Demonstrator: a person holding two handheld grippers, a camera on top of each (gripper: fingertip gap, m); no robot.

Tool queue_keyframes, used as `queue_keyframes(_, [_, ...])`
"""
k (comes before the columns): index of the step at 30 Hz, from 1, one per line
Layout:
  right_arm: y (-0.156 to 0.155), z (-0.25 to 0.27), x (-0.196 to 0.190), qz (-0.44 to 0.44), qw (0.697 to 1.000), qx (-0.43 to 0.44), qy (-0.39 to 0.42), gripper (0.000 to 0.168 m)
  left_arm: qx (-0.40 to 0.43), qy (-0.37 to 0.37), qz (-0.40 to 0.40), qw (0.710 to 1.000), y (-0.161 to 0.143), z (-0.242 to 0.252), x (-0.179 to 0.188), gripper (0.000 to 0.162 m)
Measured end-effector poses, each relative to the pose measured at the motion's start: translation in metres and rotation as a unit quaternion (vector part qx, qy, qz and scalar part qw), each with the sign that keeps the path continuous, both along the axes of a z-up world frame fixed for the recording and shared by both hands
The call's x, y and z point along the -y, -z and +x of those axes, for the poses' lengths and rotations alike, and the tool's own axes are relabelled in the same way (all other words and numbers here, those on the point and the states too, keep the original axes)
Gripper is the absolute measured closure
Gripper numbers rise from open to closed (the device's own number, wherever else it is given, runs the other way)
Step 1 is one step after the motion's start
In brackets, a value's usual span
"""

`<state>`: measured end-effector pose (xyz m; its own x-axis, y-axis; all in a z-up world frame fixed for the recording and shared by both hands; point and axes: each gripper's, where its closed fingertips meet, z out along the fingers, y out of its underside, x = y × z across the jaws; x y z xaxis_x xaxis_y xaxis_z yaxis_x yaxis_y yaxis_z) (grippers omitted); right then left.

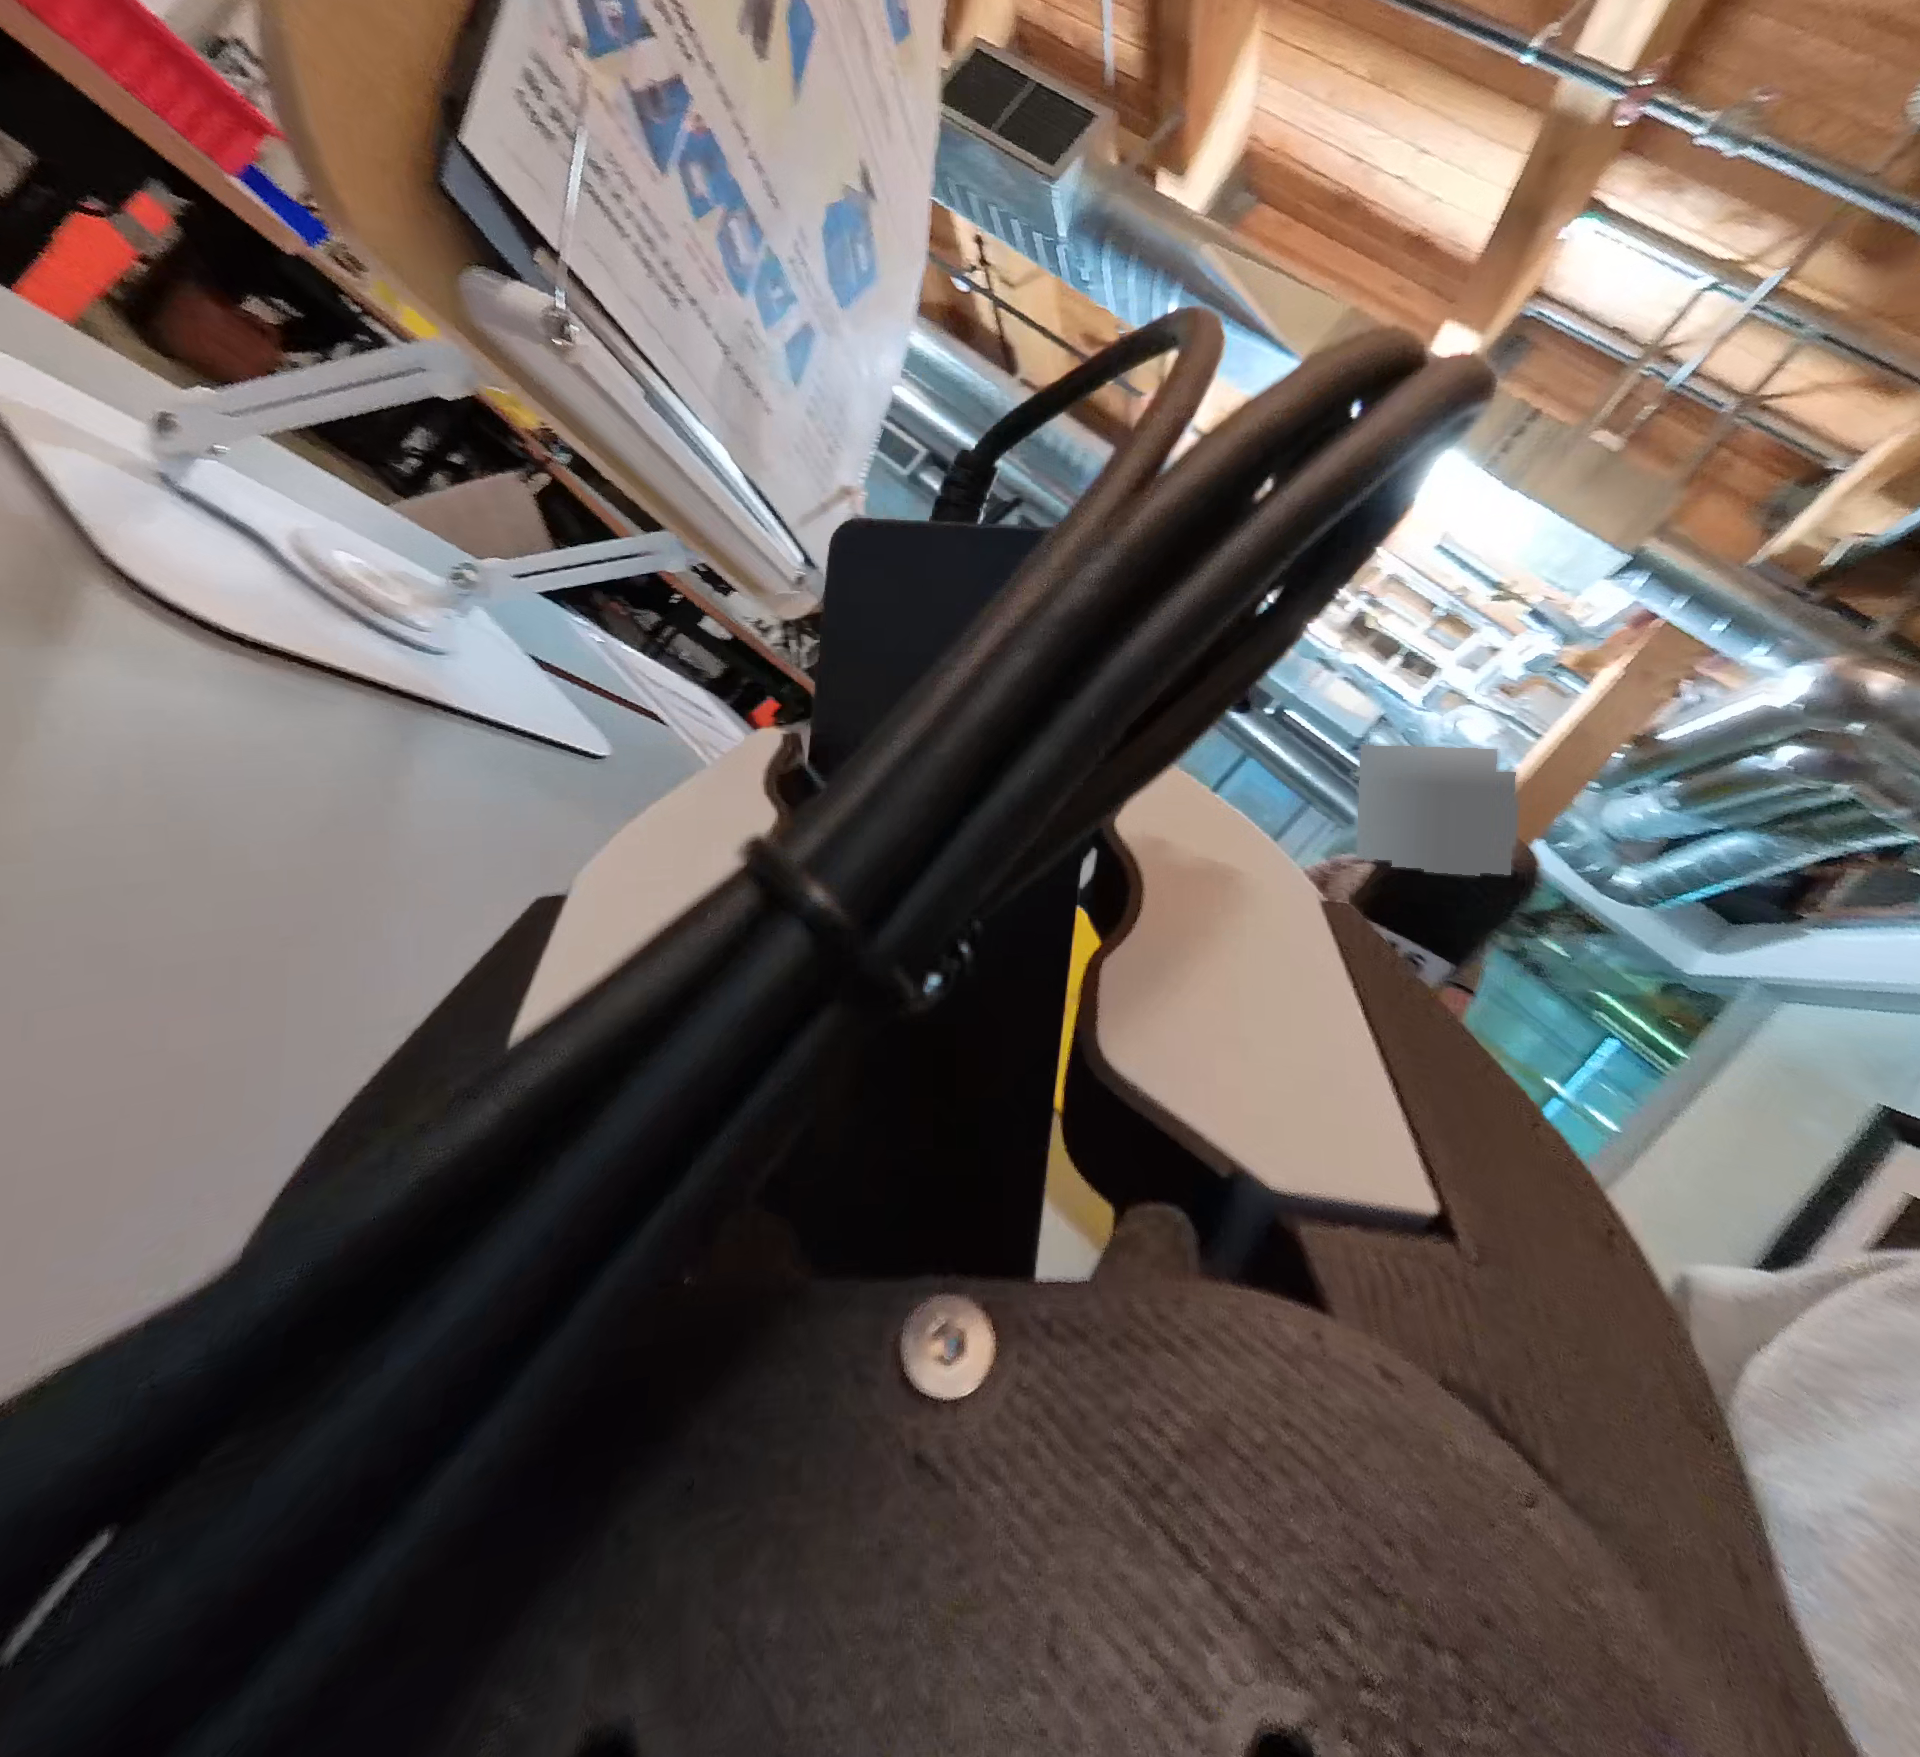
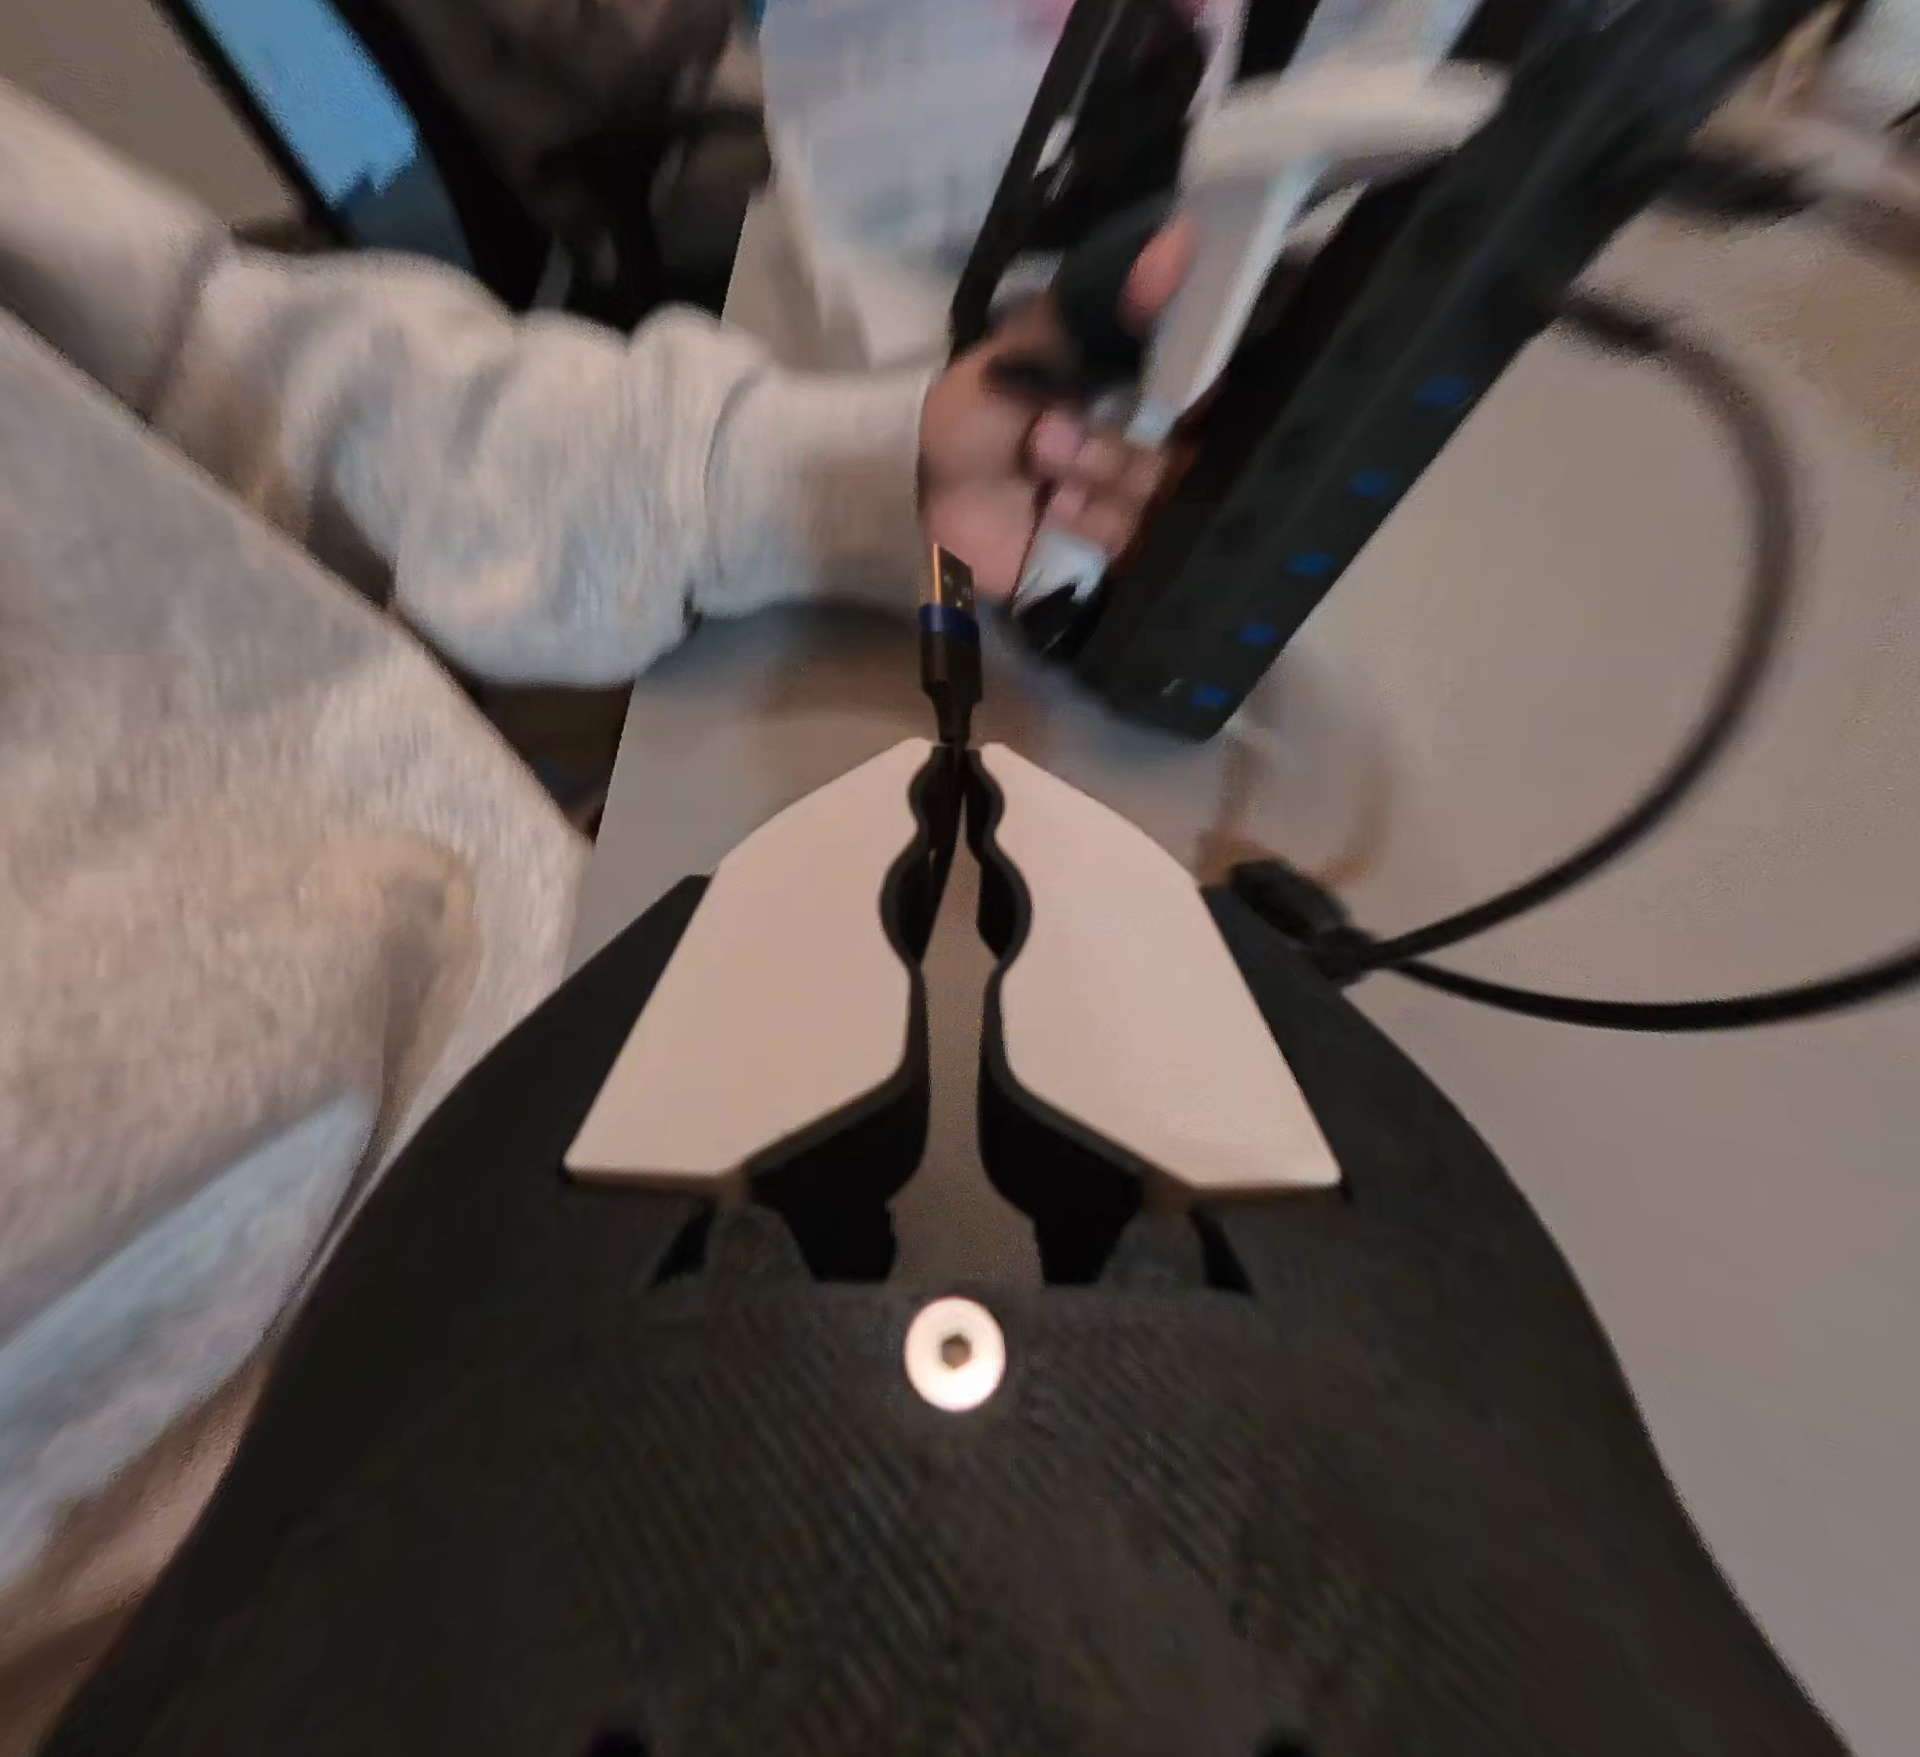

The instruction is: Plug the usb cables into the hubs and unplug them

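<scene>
In the left wrist view my left gripper is tilted up toward the ceiling and shut on a black USB hub, which stands between its white pads. A tied bundle of black cable lies over the hub and the left finger. In the right wrist view my right gripper is shut on a black USB cable just behind its plug, which has a blue ring and points forward. The long hub with blue ports is blurred, tilted off the table just right of the plug, and apart from it.
A screen on a white arm stand is to the left on the grey table. A loose black cable loops at the right. A grey sleeve and hand hold the left gripper. Shelves with a red bin stand behind. The tips of one gripper are about 15 cm away from the tips of the other. The screen lies around 25 cm away from my left fingertips.
</scene>
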<state>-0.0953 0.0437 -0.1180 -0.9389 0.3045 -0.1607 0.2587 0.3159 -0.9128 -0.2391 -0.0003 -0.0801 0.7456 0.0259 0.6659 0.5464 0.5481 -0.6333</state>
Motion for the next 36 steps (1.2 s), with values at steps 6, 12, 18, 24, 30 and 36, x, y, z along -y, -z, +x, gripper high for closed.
queue_keyframes(6, [-0.039,-0.034,-0.047,-0.065,0.983,-0.080,0.153,0.165,-0.015,0.026,0.006,1.000,-0.002,0.009,-0.007,0.110])
queue_keyframes(12, [-0.032,-0.040,-0.049,-0.005,0.972,-0.129,0.195,0.166,-0.042,0.033,-0.014,0.998,-0.004,0.018,-0.015,0.109])
queue_keyframes(18, [-0.031,-0.041,-0.049,0.010,0.967,-0.155,0.202,0.165,-0.084,0.044,-0.049,0.994,-0.006,0.034,-0.028,0.107])
queue_keyframes(24, [-0.033,-0.042,-0.053,0.030,0.955,-0.218,0.198,0.165,-0.098,0.061,-0.064,0.991,-0.006,0.045,-0.037,0.107])
queue_keyframes(30, [-0.016,-0.042,-0.045,0.147,0.926,-0.291,0.192,0.165,-0.107,0.071,-0.068,0.989,-0.007,0.052,-0.041,0.107])
queue_keyframes(36, [-0.002,-0.045,-0.041,0.252,0.882,-0.348,0.195,0.165,-0.126,0.084,-0.076,0.986,-0.008,0.064,-0.049,0.107])
